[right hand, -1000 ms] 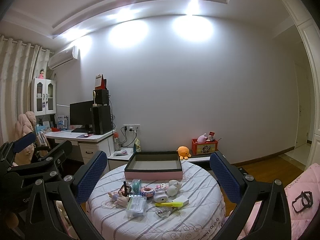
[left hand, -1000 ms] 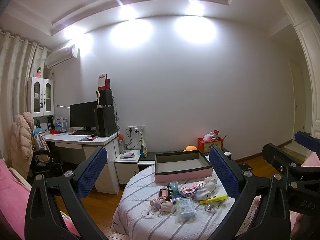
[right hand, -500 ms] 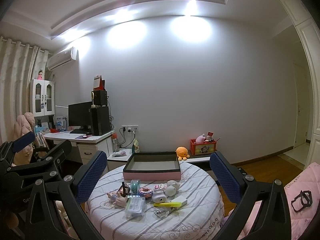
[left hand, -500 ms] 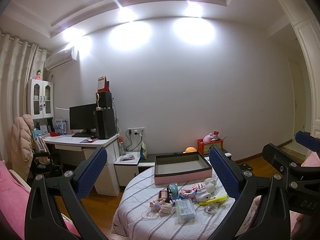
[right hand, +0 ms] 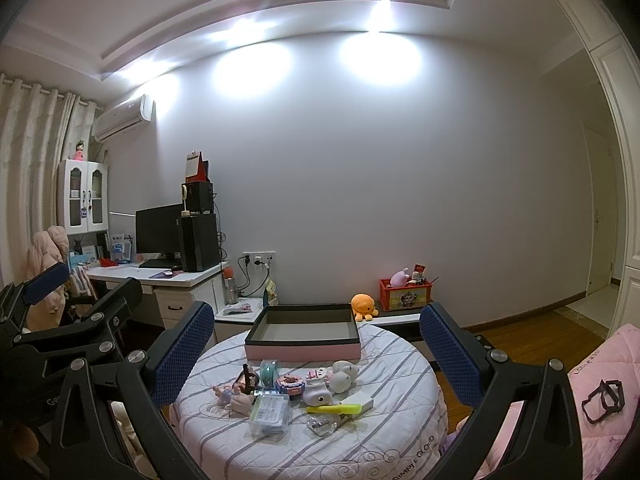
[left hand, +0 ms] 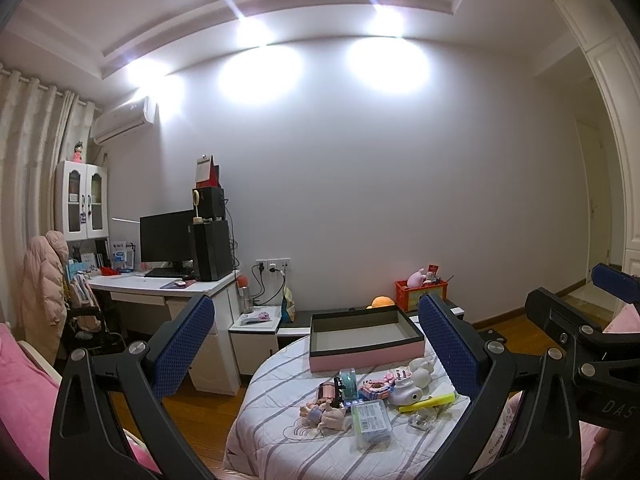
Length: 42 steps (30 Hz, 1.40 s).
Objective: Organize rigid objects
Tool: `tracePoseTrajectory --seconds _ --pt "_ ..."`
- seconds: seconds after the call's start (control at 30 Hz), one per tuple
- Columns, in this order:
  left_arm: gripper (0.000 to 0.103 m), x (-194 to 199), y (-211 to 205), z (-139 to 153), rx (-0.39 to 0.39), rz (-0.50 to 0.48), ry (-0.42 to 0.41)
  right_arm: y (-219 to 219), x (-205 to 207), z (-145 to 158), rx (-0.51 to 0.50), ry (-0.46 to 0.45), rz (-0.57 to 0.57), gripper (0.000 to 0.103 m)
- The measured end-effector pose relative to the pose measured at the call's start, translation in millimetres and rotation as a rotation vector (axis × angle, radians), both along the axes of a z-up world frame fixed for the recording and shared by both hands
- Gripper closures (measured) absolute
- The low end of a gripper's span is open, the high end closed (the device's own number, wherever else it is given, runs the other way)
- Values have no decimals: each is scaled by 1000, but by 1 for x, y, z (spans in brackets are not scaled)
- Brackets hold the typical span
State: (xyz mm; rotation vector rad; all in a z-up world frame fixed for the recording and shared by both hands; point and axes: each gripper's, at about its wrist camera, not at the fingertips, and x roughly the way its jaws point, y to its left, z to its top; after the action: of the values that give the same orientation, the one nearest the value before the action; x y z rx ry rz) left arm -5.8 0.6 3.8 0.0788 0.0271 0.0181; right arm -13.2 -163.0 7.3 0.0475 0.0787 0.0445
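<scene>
Both claws, left claw (left hand: 316, 344) and right claw (right hand: 312, 350), stay spread and empty, hardly moved, above the round table (right hand: 400, 432) whose near edge lies bare below the toys.

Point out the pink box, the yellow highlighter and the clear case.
pink box (right hand: 303, 351): right wrist view, front wall.
yellow highlighter (right hand: 332, 408): right wrist view, mid-barrel.
clear case (right hand: 271, 414): right wrist view, lid.

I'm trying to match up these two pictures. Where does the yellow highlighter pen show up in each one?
Left wrist view: the yellow highlighter lies low and right of centre, at the near right of the toy pile.
Right wrist view: it lies low and near centre, in front of the white toy camera.
Shared landmark: the pink tray behind the pile.
</scene>
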Motion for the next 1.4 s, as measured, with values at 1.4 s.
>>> tracePoseTrajectory --seconds 1.4 --pt "0 -5 2 2 4 4 -6 1 -1 -1 -2 0 -1 0"
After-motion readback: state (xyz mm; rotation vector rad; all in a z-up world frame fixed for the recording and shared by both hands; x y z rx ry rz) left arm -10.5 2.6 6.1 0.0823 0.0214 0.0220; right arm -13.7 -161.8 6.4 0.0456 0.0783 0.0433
